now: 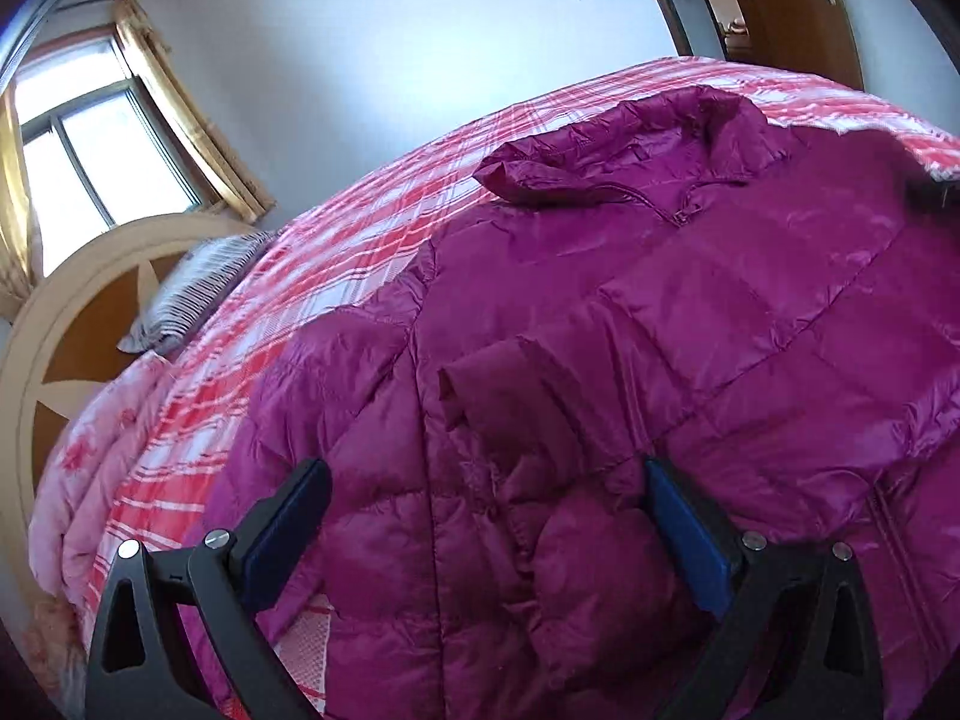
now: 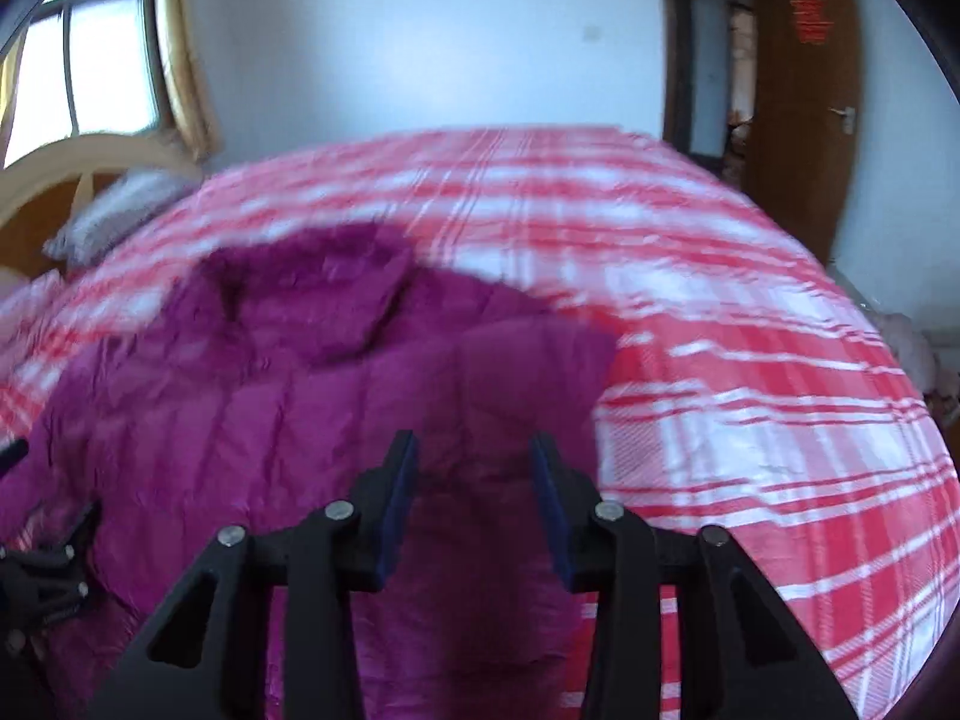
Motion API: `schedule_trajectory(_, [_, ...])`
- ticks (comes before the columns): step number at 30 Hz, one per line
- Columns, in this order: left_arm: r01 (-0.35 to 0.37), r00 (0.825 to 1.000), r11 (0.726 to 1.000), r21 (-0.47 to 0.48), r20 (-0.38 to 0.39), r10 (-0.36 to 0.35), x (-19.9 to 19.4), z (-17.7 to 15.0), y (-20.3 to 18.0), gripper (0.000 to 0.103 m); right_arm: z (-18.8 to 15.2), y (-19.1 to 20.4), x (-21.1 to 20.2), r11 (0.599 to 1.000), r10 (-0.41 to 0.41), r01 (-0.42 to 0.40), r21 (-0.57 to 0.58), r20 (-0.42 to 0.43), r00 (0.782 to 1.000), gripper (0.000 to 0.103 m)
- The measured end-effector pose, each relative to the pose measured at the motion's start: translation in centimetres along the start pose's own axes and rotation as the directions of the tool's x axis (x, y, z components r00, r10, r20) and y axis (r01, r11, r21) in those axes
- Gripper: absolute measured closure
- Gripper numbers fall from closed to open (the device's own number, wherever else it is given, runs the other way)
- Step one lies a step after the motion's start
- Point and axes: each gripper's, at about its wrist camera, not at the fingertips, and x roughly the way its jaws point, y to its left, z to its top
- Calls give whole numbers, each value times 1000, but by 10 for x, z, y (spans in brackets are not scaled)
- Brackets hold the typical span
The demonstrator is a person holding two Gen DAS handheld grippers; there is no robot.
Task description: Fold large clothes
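We see one magenta down jacket (image 1: 630, 360) spread on the plaid bedsheet (image 1: 336, 276), its long axis running away from us, collar (image 1: 606, 162) at the far end; it lies straight ahead of and beneath both claws. Our left gripper (image 1: 486, 516) stands wide open over a folded-in sleeve (image 1: 510, 396), gripping nothing; our right gripper (image 2: 474, 480), jaws narrowly apart and empty, hangs over the jacket's right edge (image 2: 576, 396), the nearer hand to that side; one striped pillow (image 1: 198, 288) sits far left.
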Motion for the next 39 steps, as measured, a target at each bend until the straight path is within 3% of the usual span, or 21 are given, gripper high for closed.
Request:
schedule_trajectory(4, [3,999,1000,5,32,-3,-16,4,0,1,-10,9,23,1000,-22,21,-17,-58,998,67])
schedule_trajectory(8, [45,979,998,-50,201,-34,-64,28,7,1,-9,9,22,1000,-22,21,-20,-57,998,67])
schedule_trajectory(10, [85,966,996,-37,248,-73,-72,37,3,1,-9,9,22,1000,-20,19,-20,-60,998,67])
schedule_trajectory(12, [148,967,989,-14,213,-142,-60,42,-7,1,-10,8,24,999,-29,27,-30,-62,998,67])
schedule_trajectory(15, [207,977,978,-12,56,-206,-14,37,-24,1,-11,10,20,999,-30,27,-45,-68,997,67])
schedule_trajectory(17, [230,972,973,-21,-33,-231,15,27,-30,1,-10,8,15,999,-18,15,-46,-68,998,67])
schedule_trajectory(20, [267,962,962,-64,-45,-270,20,26,-23,1,-3,0,-8,1000,-3,3,-7,-1,1000,67])
schedule_trajectory(25, [285,956,955,-85,-47,-289,27,27,-23,1,26,-11,-27,997,-17,8,79,118,993,58])
schedule_trajectory(29, [280,958,956,-88,-41,-284,24,25,-24,1,39,-9,5,996,-2,-3,87,61,998,58])
schedule_trajectory(34, [280,958,956,-89,-42,-285,25,25,-23,1,24,-8,48,998,-39,41,43,-44,998,60])
schedule_trajectory(39, [286,955,953,-98,-46,-292,27,25,-22,1,21,-12,52,998,-34,37,50,-52,998,60])
